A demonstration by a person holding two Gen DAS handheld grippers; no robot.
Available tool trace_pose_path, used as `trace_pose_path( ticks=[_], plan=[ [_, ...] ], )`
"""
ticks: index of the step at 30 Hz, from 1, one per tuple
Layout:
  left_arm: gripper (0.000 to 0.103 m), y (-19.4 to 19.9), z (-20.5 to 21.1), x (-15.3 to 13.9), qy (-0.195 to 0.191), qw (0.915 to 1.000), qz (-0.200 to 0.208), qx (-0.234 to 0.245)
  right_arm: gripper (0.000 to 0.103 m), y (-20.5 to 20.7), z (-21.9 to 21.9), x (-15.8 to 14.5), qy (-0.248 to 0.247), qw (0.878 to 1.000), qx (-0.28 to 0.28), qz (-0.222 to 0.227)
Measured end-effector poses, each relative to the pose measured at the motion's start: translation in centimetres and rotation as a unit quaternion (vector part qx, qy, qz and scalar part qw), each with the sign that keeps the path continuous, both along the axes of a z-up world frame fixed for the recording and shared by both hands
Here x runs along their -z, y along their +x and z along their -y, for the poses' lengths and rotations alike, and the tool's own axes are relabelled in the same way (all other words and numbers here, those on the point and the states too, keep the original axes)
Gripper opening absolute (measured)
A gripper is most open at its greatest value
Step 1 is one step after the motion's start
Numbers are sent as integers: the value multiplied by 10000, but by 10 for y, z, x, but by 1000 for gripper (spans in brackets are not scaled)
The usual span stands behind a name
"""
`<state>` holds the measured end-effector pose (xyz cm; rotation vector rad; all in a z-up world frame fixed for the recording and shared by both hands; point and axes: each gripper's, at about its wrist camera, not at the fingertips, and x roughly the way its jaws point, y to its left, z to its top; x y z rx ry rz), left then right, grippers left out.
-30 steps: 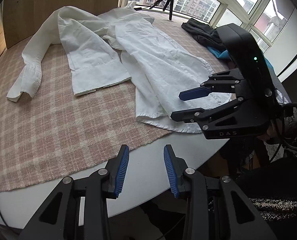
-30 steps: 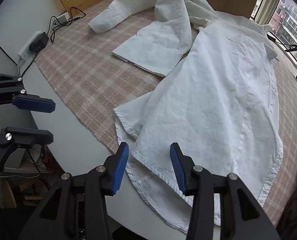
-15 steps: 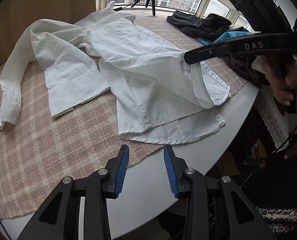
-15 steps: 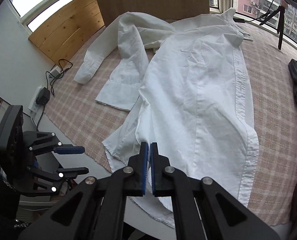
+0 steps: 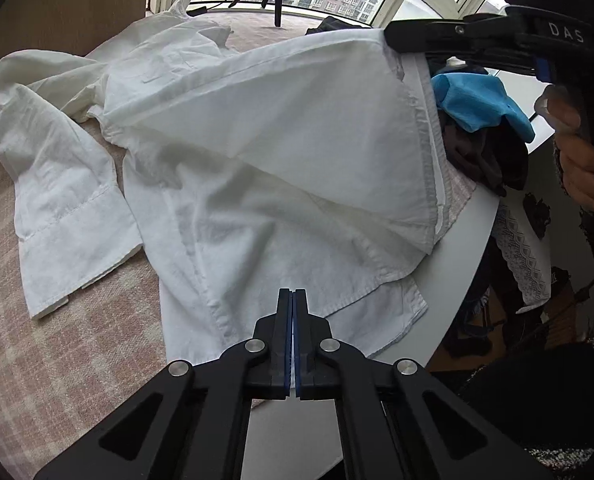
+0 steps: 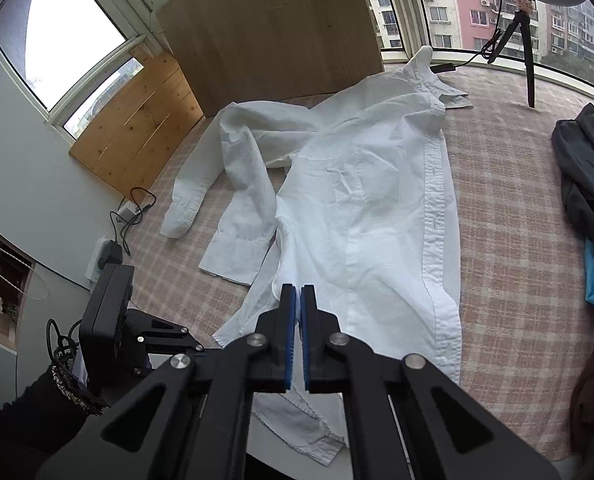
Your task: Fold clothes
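Observation:
A white shirt (image 5: 257, 140) lies spread on the pink plaid cloth (image 5: 57, 340), its collar at the far end and both sleeves thrown to the left. My right gripper (image 5: 389, 36) is shut on the edge of the shirt's front panel and holds it up above the table, so the panel hangs like a tent. In the right wrist view that gripper (image 6: 298, 292) has the white shirt (image 6: 369, 200) pinched at its tips. My left gripper (image 5: 293, 296) is shut at the near bottom hem, with fabric running under its tips. It also shows as the left gripper (image 6: 195, 347) beside the hem corner.
The round white table (image 5: 469, 232) ends just right of the hem. A blue garment (image 5: 477, 100) and dark clothes (image 6: 585, 168) are piled at the right. A tripod (image 6: 525, 40) stands at the back, a wooden panel (image 6: 277, 20) behind the collar, and a power strip with cables (image 6: 113, 248) at the left.
Both grippers went from open to shut, the right one first. The right one has lifted the front panel higher. The left one moved forward onto the bottom hem.

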<state>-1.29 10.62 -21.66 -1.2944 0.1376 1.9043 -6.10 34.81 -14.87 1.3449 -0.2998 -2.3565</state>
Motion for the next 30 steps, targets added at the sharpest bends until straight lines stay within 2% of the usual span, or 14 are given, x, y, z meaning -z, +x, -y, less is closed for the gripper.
trace_pose_path(
  ticks=[2,4,7,8,12,15,17,23,26,28,30],
  plan=[
    [0,-1,5,-9,16,9999,-58,-162,3,-1,-3,-10,30,9999,-13,-147],
    [3,-3,9,-6,-275,9990,-78,-336,3,-2,-3,-15,-38,9998,-70,-186],
    [23,-5,13,10,-859,9949,-90,-530,3,-4,1,-18,-69,9996,-170,-227],
    [25,-5,14,17,-993,9936,-44,-540,3,-5,3,-17,-59,9995,-205,-235],
    [25,-8,13,16,-878,9944,56,-580,3,-6,8,-13,-50,9992,-310,-233],
    [24,-10,12,14,-763,9951,126,-610,3,-6,9,-10,-55,9991,-359,-231],
    [2,-12,11,13,-687,9955,174,-631,3,-7,7,-8,-36,9991,-354,-230],
    [1,-16,9,10,-457,9961,315,-691,3,-7,-3,-10,-75,9994,-249,-236],
    [1,-8,32,-33,721,9910,644,-921,3,-1,-1,-29,-177,9986,-326,-380],
    [0,0,52,-58,1422,9813,766,-1048,3,5,4,-45,-247,9974,-434,-517],
    [0,7,71,-69,1979,9694,942,-1109,3,12,16,-59,-323,9954,-615,-654]
  ],
)
